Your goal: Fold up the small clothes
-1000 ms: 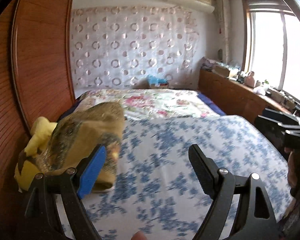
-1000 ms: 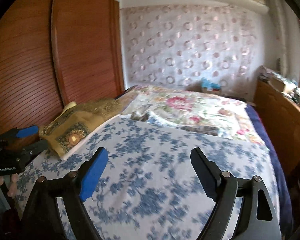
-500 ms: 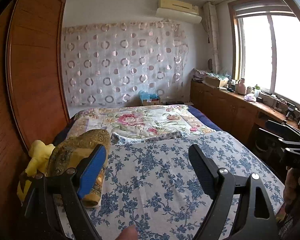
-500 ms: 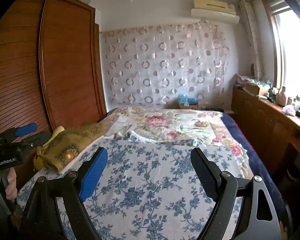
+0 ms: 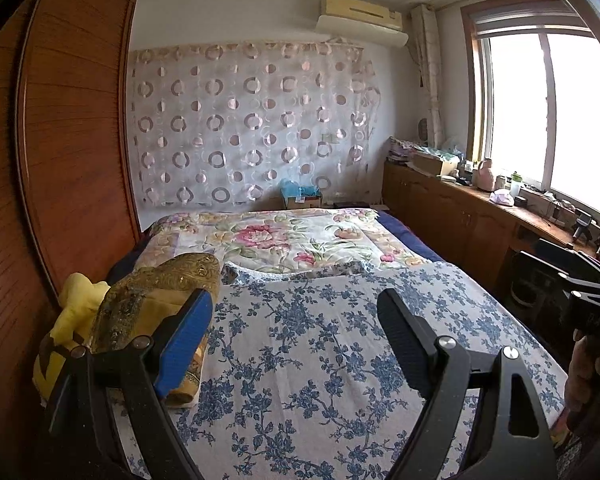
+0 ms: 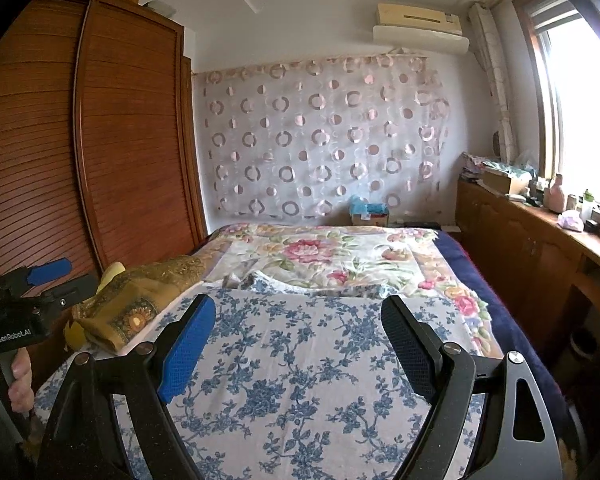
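Note:
A white garment with blue flowers lies spread flat on the bed, its neckline at the far edge; the right wrist view shows it too. My left gripper hovers open above its near part, nothing between the fingers. My right gripper is likewise open and empty over the same garment. A folded gold patterned cloth rests on the bed's left side, apart from both grippers. Each gripper shows at the edge of the other's view, the left gripper and the right gripper, each held by a hand.
A flowered quilt covers the far half of the bed. A yellow soft toy sits against the wooden wardrobe on the left. A long wooden cabinet with clutter runs under the window on the right.
Both views have tilted upward and steadied, showing more wall and ceiling. The garment and gold cloth lie as before. Both grippers stayed open and empty.

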Tool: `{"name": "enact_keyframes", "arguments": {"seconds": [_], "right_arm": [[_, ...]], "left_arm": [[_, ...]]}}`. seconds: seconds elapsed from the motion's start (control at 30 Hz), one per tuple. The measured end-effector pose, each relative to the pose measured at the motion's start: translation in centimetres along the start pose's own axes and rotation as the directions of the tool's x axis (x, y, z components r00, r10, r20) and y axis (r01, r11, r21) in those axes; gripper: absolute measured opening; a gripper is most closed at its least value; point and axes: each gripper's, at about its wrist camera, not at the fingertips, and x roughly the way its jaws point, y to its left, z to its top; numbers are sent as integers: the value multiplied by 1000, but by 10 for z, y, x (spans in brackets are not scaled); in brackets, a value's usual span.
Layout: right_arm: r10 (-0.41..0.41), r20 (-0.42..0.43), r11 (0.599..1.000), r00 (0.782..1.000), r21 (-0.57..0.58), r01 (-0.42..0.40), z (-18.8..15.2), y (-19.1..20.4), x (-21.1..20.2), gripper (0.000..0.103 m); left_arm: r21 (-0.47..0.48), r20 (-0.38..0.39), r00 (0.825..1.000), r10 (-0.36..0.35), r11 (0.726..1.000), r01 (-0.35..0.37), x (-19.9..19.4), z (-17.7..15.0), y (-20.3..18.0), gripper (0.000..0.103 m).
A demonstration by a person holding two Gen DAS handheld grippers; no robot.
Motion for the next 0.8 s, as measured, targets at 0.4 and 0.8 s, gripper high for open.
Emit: {"name": "enact_keyframes", "arguments": {"seconds": [0.4, 0.8], "right_arm": [[5, -3, 1000, 1000, -4, -5, -1, -5, 5, 86], [9, 2, 1000, 1000, -7, -9, 2, -13, 3, 86]], "left_arm": [[-4, 0, 1000, 5, 1000, -5, -1, -1, 4, 85], [-4, 1, 1000, 6, 1000, -6, -2, -2, 7, 85]]}}
